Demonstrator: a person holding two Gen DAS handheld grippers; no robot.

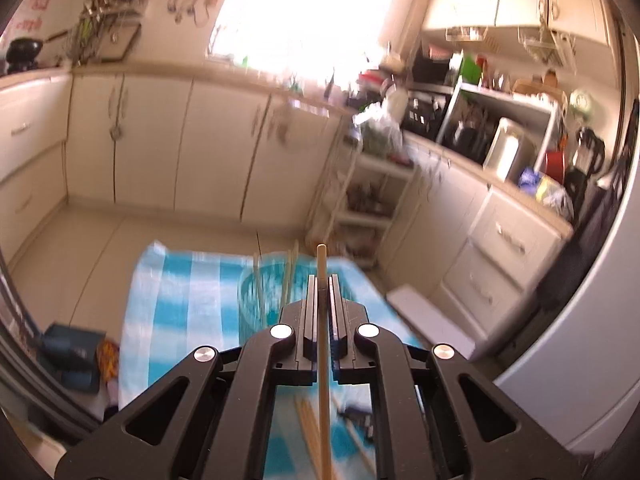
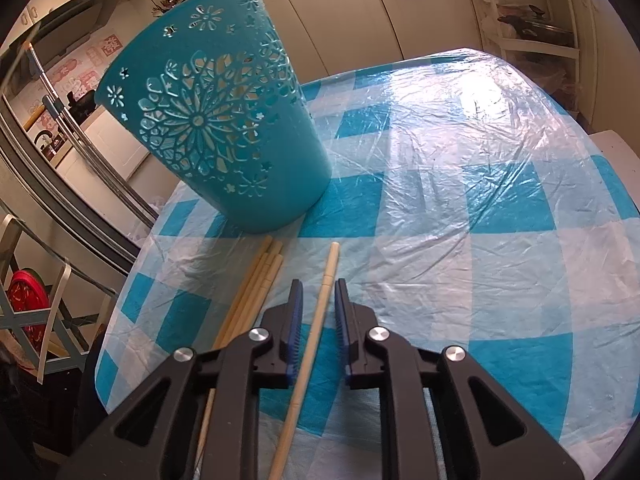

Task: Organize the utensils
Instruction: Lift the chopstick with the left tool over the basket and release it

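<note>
The left gripper (image 1: 323, 280) pinches one chopstick (image 1: 322, 320) high above the table (image 1: 180, 288). The right gripper (image 2: 318, 288) is a little open around a loose stick (image 2: 316, 320) by the bin (image 2: 224, 120), with bare cloth to its right.

A glossy, crinkled clear plastic sheet (image 2: 460, 128) covers the blue-checked cloth (image 2: 500, 208) on the counter; the teal cutwork basket (image 2: 216, 120) looks smooth plastic, the pale chopsticks (image 2: 256, 292) matt, the right hand-held gripper (image 2: 318, 292) matt black plastic with shiny metal pins.

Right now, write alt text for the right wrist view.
The right gripper has its jaws open around a single pale chopstick lying on a blue-and-white checked tablecloth. A teal cut-out holder stands just beyond, with a bundle of chopsticks beside it.
</note>
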